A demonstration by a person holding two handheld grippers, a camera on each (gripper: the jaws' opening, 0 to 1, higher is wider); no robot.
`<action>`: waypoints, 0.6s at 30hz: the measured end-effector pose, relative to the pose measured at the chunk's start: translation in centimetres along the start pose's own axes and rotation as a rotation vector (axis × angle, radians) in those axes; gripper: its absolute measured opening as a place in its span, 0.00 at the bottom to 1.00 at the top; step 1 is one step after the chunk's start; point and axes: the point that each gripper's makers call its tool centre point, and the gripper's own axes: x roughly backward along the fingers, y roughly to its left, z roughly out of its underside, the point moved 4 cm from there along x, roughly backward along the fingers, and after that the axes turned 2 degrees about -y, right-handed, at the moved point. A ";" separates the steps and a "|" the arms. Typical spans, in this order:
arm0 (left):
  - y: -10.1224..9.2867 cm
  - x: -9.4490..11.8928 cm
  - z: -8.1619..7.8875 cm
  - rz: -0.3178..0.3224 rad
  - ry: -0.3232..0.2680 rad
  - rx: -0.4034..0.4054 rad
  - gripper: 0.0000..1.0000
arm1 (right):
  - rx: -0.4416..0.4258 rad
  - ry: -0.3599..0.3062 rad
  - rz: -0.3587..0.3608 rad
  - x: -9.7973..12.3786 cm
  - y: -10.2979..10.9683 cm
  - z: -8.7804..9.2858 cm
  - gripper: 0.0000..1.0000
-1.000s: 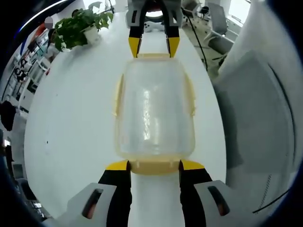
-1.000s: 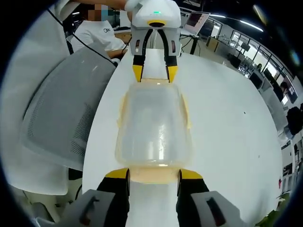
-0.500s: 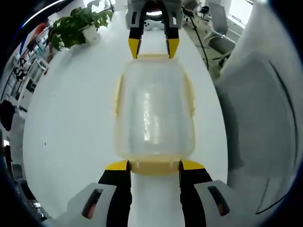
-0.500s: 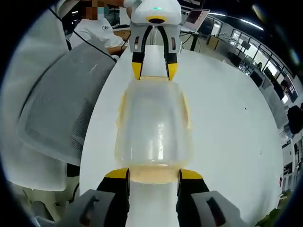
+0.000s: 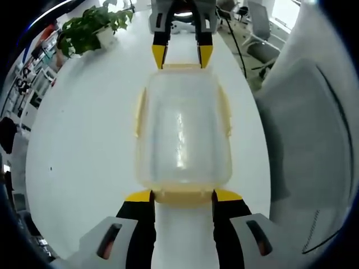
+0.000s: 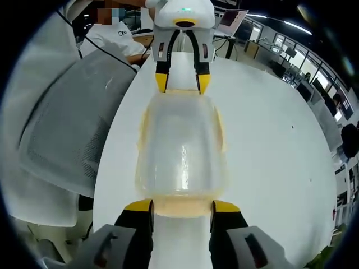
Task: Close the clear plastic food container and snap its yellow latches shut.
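The clear container (image 5: 182, 131) sat lid-on at the white table's (image 5: 84, 140) centre, pinned end to end. The left gripper (image 5: 182, 196) at six o'clock and the right gripper (image 5: 182, 55) at twelve each stood spread, astride a yellow end latch (image 5: 182, 196). Uneven pushing could skid the box sideways, leaving a latch unsnapped.

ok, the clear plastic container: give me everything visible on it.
The clear plastic food container with yellow latches is a rounded rectangular box, translucent and glossy, lid on. It lies flat on the white table. Yellow latches run along both long sides and both short ends. The left gripper brackets the near end latch and the right gripper the far one, jaws spread at its corners.
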 end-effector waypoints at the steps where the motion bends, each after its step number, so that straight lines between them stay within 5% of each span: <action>1: 0.0 0.0 0.0 0.000 0.001 0.000 0.38 | 0.004 0.000 0.001 0.0 0.0 0.0 0.37; 18: -0.1 -0.1 0.2 0.000 -0.010 -0.006 0.40 | -0.014 0.027 -0.007 -0.4 0.1 0.2 0.38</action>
